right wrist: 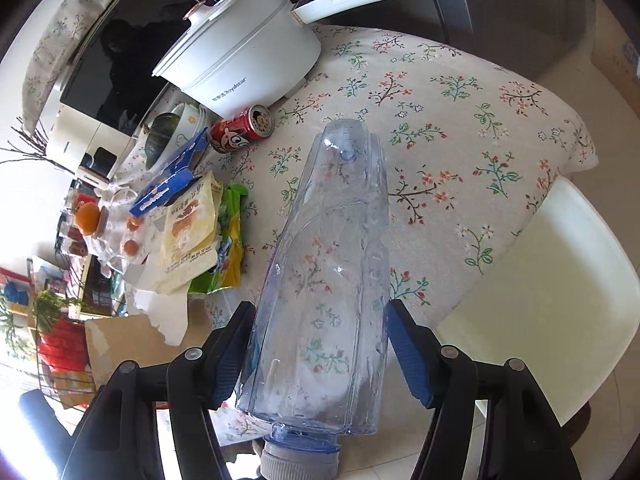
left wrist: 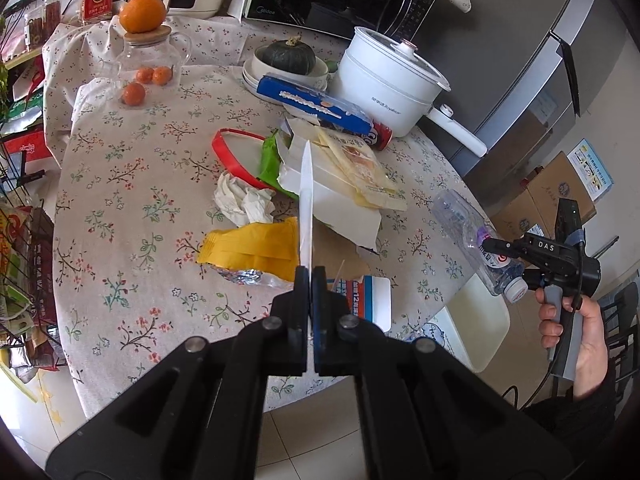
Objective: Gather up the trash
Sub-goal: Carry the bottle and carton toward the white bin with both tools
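Now my left gripper (left wrist: 309, 280) pinches a thin white sheet (left wrist: 307, 200); my right gripper (right wrist: 320, 344) clamps the clear bottle (right wrist: 332, 260).

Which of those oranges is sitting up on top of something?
The biggest orange, perched on the glass jar's wooden lid; three smaller ones lie low beside the jar.

Near-left tablecloth (left wrist: 120, 240) is bare, easy way in. Centre blocked: crumpled tissue (left wrist: 244, 200), yellow wrapper (left wrist: 256, 246), red band (left wrist: 232, 156), white box (left wrist: 340, 196) with packets stacked on it. Behind that, blue box (left wrist: 316, 106), red can (right wrist: 240, 128) and white pot (left wrist: 392, 84) wall off the back. Bare cloth right of the can; white chair (right wrist: 552, 288) crowds the table's right edge.
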Motion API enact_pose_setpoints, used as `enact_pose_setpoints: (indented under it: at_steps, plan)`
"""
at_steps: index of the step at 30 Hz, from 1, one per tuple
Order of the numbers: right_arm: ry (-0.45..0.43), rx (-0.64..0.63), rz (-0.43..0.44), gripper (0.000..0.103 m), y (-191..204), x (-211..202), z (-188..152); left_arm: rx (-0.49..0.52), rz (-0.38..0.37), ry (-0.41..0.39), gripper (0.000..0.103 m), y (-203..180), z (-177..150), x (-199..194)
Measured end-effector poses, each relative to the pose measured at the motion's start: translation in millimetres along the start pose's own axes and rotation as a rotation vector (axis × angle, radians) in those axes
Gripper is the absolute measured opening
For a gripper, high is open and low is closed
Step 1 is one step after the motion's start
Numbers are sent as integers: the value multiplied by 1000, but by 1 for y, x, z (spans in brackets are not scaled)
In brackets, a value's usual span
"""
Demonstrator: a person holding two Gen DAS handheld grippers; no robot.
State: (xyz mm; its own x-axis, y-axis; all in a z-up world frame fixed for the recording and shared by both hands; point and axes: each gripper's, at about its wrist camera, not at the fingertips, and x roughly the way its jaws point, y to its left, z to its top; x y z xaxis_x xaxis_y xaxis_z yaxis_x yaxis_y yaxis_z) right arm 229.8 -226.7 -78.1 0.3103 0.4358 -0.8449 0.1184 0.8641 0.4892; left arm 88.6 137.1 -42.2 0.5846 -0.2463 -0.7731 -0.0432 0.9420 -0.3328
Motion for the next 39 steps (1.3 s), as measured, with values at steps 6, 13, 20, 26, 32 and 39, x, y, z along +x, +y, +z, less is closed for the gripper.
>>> enact_pose_setpoints:
  at_steps: [6, 13, 20, 26, 32, 39]
  plan:
    - [-12, -25, -8, 66, -14, -22, -17, 16, -46, 42, 2, -4, -15, 2]
    - [-24, -8, -18, 65, -31, -35, -24, 63, -105, 91, 2, -34, -27, 13]
    - [-39, 15, -19, 65, -46, -49, -30, 145, -154, 125, 2, -77, -31, 29]
    - [-60, 42, -37, 65, -68, -63, -30, 219, -194, 127, 2, -120, -30, 40]
    - [-81, 83, -60, 65, -104, -82, -35, 291, -235, 136, 2, -169, -28, 61]
    - [-77, 146, -99, 65, -147, -95, -43, 379, -281, 170, 2, -228, -41, 94]
